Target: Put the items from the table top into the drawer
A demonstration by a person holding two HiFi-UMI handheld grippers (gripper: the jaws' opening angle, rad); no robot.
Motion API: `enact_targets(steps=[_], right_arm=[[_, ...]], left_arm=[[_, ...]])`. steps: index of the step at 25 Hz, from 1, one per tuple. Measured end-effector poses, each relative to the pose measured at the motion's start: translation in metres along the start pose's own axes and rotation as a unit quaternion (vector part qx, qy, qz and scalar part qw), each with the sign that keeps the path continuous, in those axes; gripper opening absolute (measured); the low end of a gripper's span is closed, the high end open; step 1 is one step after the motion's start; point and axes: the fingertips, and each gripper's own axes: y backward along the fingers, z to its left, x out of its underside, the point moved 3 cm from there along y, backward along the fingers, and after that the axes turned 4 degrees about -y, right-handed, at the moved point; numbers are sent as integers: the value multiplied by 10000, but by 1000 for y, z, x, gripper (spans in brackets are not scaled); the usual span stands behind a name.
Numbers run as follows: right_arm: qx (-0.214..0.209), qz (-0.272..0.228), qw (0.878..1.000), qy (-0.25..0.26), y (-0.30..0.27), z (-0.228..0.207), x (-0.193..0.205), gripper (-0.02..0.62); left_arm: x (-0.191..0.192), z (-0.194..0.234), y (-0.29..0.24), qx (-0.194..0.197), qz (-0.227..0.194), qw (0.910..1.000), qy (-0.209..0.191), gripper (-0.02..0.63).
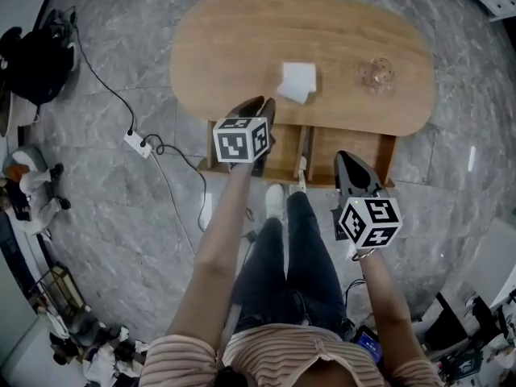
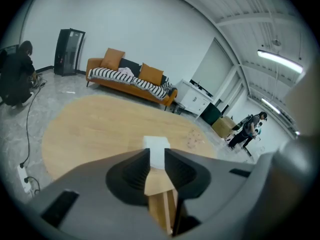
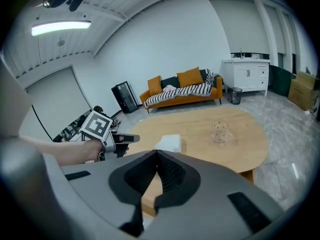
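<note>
Head view: the white block (image 1: 297, 81) lies near the oval table's (image 1: 234, 47) front edge. It is almost square, with no clear long axis. A clear glass (image 1: 376, 74) sits at its 3 o'clock and the open drawer (image 1: 326, 147) at its 6.

Left gripper view: the left gripper (image 2: 157, 153) has its jaws narrowly apart and empty, with the block ahead at 12.

Right gripper view: the right gripper (image 3: 157, 152) is closed on nothing, with the block at 12 and the glass at 2.

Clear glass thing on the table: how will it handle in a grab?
The glass looks clear and hard, so it is probably rigid, slippery and breakable under a tight squeeze. Its rounded body suggests it may roll if tipped on the table.
</note>
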Motion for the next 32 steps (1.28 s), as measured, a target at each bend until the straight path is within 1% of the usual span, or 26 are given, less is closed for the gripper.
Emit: enact_targets(steps=[3, 8, 11, 14, 17, 23, 29, 32], right_arm=[[-26, 129, 9999, -36, -22, -13, -2, 8], [-104, 309, 9995, -15, -57, -31, -3, 8], [-146, 400, 9991, 13, -75, -40, -3, 9], [-193, 484, 9986, 65, -91, -42, -4, 8], [-245, 591, 9979, 54, -104, -44, 2, 8], [-294, 760, 9967, -50, -120, -50, 14, 9], [-310, 865, 9957, -96, -130, -54, 21, 8], [-326, 892, 9954, -110, -133, -53, 22, 8]], left_arm=[[-3, 13, -24, -19, 144, 9999, 62, 74], [-4, 30, -58, -45, 283, 9992, 287, 77], [-5, 33, -79, 54, 327, 9985, 437, 86], [-7, 37, -98, 202, 404, 9974, 570, 104], [-2, 41, -113, 274, 509, 9961, 664, 109], [3, 46, -140, 395, 703, 9944, 684, 121], [5, 44, -156, 632, 850, 9920, 681, 126], [6, 45, -159, 642, 892, 9914, 713, 126]])
